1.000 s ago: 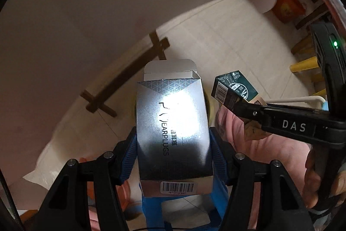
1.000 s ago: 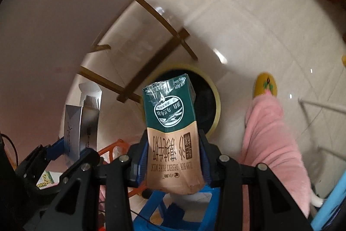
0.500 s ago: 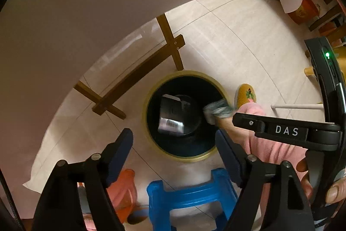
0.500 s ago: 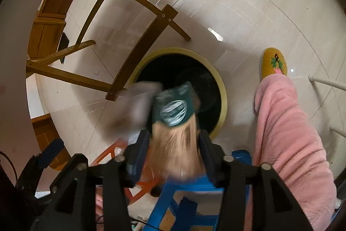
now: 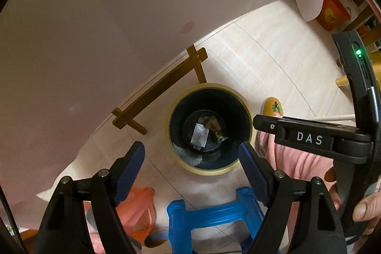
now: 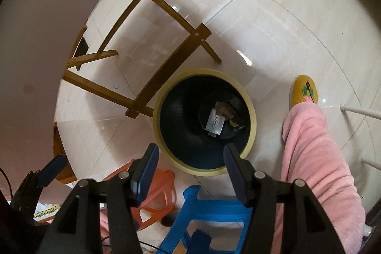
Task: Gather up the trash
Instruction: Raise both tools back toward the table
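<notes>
Down at the bottom of the bin (image 5: pixel 209 167), a silver box (image 5: pixel 199 135) is lying flat beside a brown-and-green carton (image 5: pixel 214 125), the two just touching on the dark liner. Its long side is being shown running from the bin's far wall toward the near wall, slightly slanted, with the barcode end nearest the near rim; in the right wrist view the same silver box (image 6: pixel 215 123) is pointing the same way. Both are judged to be light, thin cardboard: stiff along the edges, easily crushed across the broad faces, and a little slick on the printed surface. Should either need lifting again, it is best taken across the narrow width near the middle, with gentle pressure.

Above the bin, the left gripper (image 5: pixel 191 163) is being held wide open with nothing between its blue pads. The right gripper (image 6: pixel 190 167) is being opened at this moment, and nothing is caught between its jaws either. Nearer than the bin, a blue stool (image 6: pixel 214 213) and an orange stool (image 6: pixel 157 192) are standing. Beyond the bin a wooden frame (image 6: pixel 166 77) is resting on the tiled floor (image 6: pixel 273 27). To the bin's right, a pink sleeve-like garment (image 6: pixel 314 158) and a yellow slipper (image 6: pixel 304 92) are being seen.
</notes>
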`<state>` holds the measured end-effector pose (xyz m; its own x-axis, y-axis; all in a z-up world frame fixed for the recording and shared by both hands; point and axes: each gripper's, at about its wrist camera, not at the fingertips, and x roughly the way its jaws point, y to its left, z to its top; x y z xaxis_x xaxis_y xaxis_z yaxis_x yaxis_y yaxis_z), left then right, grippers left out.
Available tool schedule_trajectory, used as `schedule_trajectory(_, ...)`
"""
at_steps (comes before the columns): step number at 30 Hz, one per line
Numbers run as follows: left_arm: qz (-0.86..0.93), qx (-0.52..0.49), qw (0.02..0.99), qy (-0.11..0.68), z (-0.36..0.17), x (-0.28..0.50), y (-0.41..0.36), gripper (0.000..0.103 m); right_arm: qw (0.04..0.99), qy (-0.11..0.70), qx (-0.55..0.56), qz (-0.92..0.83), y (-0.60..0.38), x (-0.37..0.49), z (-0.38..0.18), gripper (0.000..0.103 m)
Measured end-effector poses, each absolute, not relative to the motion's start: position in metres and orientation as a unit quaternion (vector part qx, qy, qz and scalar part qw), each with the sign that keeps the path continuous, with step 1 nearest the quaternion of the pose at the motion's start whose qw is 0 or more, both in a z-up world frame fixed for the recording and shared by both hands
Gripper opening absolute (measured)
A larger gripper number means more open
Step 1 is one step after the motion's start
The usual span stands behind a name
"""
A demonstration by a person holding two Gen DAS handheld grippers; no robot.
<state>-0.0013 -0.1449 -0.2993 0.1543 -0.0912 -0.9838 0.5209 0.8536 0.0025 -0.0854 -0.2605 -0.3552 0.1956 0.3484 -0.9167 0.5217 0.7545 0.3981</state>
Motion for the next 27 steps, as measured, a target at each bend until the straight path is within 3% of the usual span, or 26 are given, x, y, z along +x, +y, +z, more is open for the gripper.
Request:
schedule_trajectory(9, -0.198, 0.129, 0.763, 0.602, -0.241, -0.015, -0.116, 0.080, 0.724, 0.617, 0.304, -0.040, -0.246, -0.095, -0.304, 0.057)
schedule_trajectory(20, -0.184, 0.036, 0.803, 0.566, -0.151, -0.014, -0.068, 0.080, 0.784, 0.578, 0.225, 0.005, -0.219, -0.090, -0.197, 0.057)
schedule_trajectory(27, -0.160, 0.028, 0.825, 0.542, -0.111, 0.003, -0.045, 0.080, 0.824, 0.541, 0.163, 0.043, -0.196, -0.065, -0.131, 0.057)
